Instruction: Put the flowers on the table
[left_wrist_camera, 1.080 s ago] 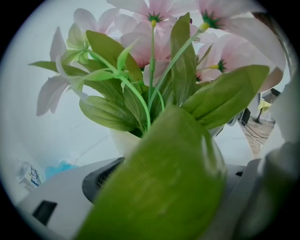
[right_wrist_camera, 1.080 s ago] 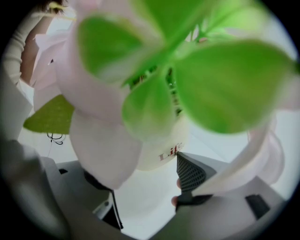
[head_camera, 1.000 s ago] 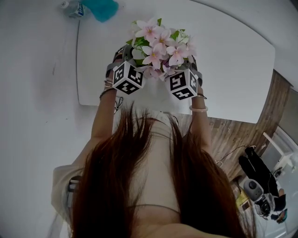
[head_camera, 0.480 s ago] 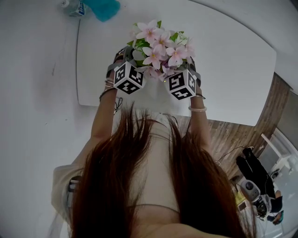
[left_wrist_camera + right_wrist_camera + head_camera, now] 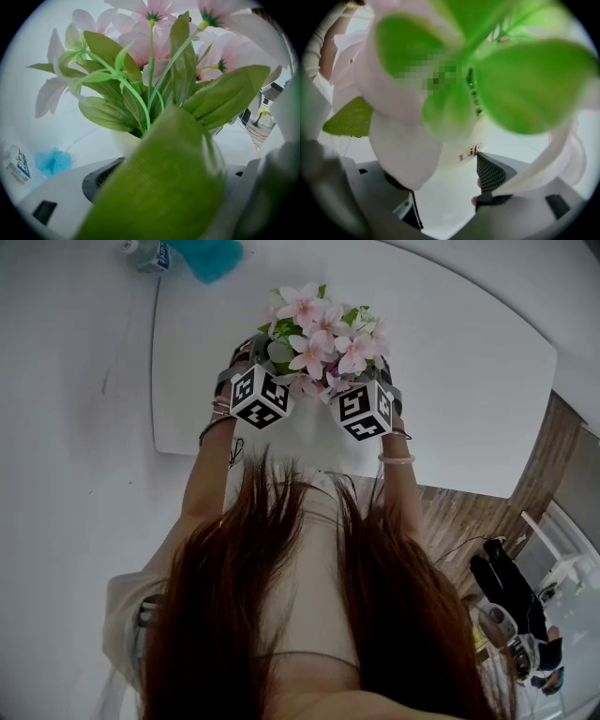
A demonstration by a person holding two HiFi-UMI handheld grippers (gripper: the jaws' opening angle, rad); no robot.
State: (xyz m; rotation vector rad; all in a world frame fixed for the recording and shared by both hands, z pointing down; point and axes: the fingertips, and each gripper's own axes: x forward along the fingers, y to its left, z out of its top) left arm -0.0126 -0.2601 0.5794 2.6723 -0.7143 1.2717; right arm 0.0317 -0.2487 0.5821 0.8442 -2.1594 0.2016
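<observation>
A white pot of pink flowers (image 5: 323, 329) with green leaves hangs over the white table (image 5: 459, 381), held from both sides. My left gripper (image 5: 251, 360) is at the pot's left and my right gripper (image 5: 382, 373) at its right, their tips hidden under the blooms. In the left gripper view the pot (image 5: 123, 141) sits between the jaws of the left gripper (image 5: 173, 187), and a big leaf (image 5: 164, 187) covers most of them. In the right gripper view the lettered pot (image 5: 464, 151) rests against the dark pad (image 5: 490, 174) of the right gripper (image 5: 440, 185).
A blue fluffy thing (image 5: 208, 254) and a small bottle (image 5: 145, 254) lie beyond the table's far left corner. Wooden floor (image 5: 469, 512) shows past the table's near right edge, with dark equipment (image 5: 511, 587) on it. The person's hair fills the lower view.
The pot and both grippers have stayed in almost the same place above the table; only the view has shifted slightly.
</observation>
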